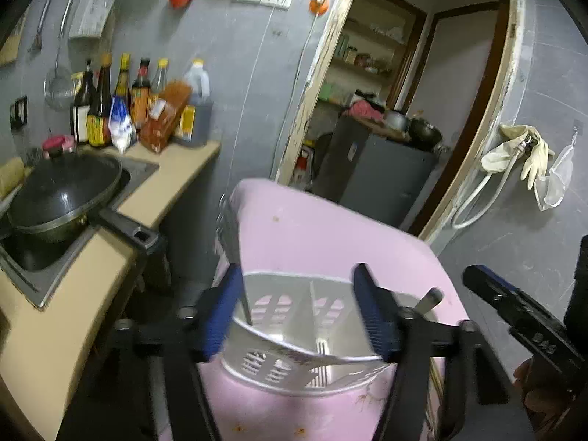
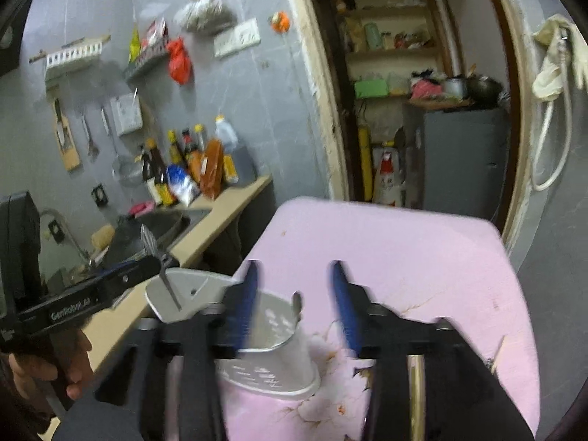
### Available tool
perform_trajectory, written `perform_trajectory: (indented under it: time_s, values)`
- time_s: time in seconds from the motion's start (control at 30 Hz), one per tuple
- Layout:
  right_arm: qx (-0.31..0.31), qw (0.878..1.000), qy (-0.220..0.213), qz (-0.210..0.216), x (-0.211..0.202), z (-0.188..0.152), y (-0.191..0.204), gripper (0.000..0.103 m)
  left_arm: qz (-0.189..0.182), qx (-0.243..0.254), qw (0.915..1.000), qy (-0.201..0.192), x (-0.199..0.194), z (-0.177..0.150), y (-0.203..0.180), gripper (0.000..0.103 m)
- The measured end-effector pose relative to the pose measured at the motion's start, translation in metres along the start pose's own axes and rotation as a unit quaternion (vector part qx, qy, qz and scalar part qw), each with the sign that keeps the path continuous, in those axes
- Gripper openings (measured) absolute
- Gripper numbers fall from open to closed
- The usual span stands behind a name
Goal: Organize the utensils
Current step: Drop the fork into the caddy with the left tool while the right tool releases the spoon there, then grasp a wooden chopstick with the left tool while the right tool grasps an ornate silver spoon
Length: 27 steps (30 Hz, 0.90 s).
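Over the pink table my left gripper hovers, blue ribbed pads spread, straddling the slotted white plastic caddy; my right gripper hangs beside it, jaws apart; a steel spoon leans inside.

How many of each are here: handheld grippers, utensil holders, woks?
Grippers: 2 (left gripper, right gripper)
Utensil holder: 1
Wok: 1
Total: 4
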State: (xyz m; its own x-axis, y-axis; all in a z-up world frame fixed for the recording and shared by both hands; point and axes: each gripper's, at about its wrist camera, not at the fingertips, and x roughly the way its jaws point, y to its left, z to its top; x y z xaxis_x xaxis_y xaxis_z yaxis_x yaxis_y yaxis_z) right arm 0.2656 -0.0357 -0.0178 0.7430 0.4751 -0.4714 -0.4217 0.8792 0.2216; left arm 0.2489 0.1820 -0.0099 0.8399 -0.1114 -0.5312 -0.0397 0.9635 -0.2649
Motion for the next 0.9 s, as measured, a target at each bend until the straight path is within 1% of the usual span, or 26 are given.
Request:
perform_trajectory:
  time_s: [0.03,0.07,0.17,0.23,0.27,0.3,0.33,0.4,0.47,0.6,0.8,0.9]
  values:
    - [0.003,1.000,-0.016,-0.004,-0.008,0.002,-0.003,0.064,0.001,0.003,0.9999,-0.012,-0.004,0.001,-0.005,0.071]
    - [0.005,1.000,-0.030,-0.007,-0.015,0.003,-0.005,0.066,0.001,0.005,0.9997,-0.023,-0.008,0.002,-0.009,0.078]
    - [0.013,0.998,-0.053,-0.016,-0.034,0.006,-0.016,0.074,0.004,0.017,0.9982,-0.058,-0.019,0.005,-0.024,0.086]
    - [0.022,0.997,-0.071,-0.018,-0.047,0.008,-0.024,0.082,0.008,0.028,0.9965,-0.078,-0.026,0.007,-0.035,0.091]
    - [0.022,0.996,-0.080,-0.024,-0.054,0.009,-0.028,0.084,0.009,0.034,0.9956,-0.087,-0.028,0.008,-0.040,0.093]
    - [0.022,0.996,-0.086,-0.028,-0.059,0.009,-0.031,0.088,0.010,0.041,0.9945,-0.096,-0.030,0.008,-0.045,0.093]
    - [0.022,0.995,-0.095,-0.032,-0.067,0.009,-0.036,0.095,0.008,0.049,0.9932,-0.105,-0.033,0.008,-0.051,0.093]
    - [0.022,0.993,-0.111,-0.038,-0.080,0.008,-0.043,0.103,0.002,0.060,0.9915,-0.115,-0.038,0.007,-0.062,0.093]
    - [0.019,0.991,-0.122,-0.052,-0.094,0.006,-0.051,0.103,-0.006,0.072,0.9899,-0.122,-0.040,0.004,-0.074,0.093]
    - [0.011,0.989,-0.125,-0.079,-0.113,0.000,-0.066,0.103,-0.023,0.087,0.9887,-0.119,-0.040,-0.005,-0.096,0.094]
    - [0.012,0.987,-0.100,-0.122,-0.130,-0.014,-0.096,0.103,-0.039,0.104,0.9902,-0.085,-0.028,-0.031,-0.128,0.094]
    - [0.016,0.987,-0.083,-0.139,-0.133,-0.023,-0.112,0.103,-0.040,0.107,0.9919,-0.056,-0.018,-0.047,-0.140,0.094]
